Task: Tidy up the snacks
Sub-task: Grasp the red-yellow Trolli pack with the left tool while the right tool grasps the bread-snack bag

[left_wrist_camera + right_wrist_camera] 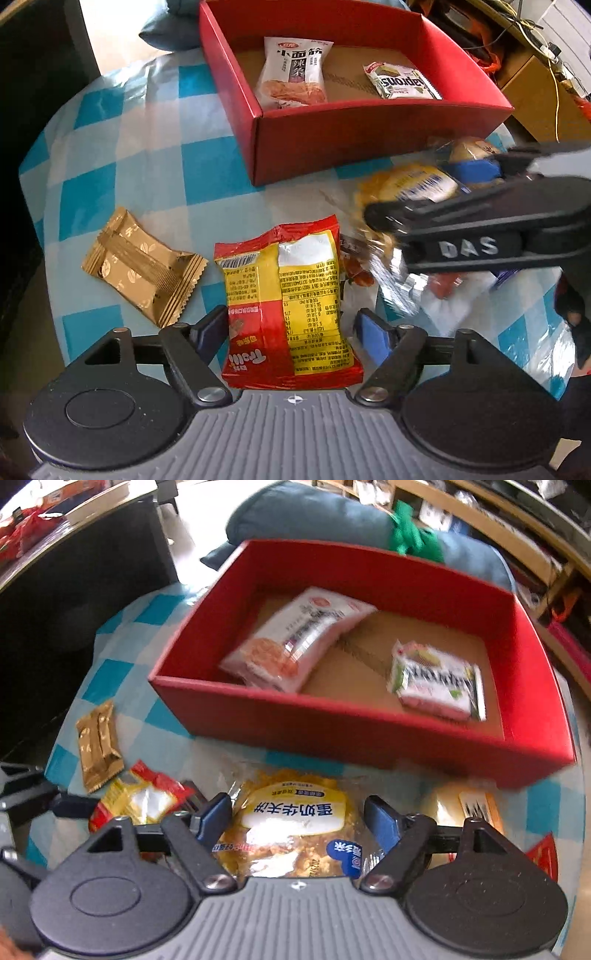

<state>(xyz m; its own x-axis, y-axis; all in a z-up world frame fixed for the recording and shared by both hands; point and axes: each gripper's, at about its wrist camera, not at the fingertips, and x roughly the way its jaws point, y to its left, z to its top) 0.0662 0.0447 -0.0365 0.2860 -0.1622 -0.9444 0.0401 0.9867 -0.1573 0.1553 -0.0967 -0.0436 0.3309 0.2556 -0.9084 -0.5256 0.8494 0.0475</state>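
A red box [369, 147] [369, 731] stands on the checked cloth and holds a white spicy-strip packet [291, 74] [295, 635] and a small green-and-white packet [402, 81] [436, 679]. My left gripper [291, 328] is open with its jaws on either side of a red-and-yellow snack packet [288, 306] [140, 801]. My right gripper [297, 819] is open around a yellow waffle packet [295, 823] [413, 184]. The right gripper also shows in the left wrist view [480, 229]. A gold packet [144, 266] [98, 746] lies to the left.
A second bread packet [465, 808] [469, 147] lies at the right by the box. Clear and silver wrappers [424, 288] lie under the right gripper. A blue cushion [332, 520] sits behind the box. A dark cabinet [74, 590] stands left.
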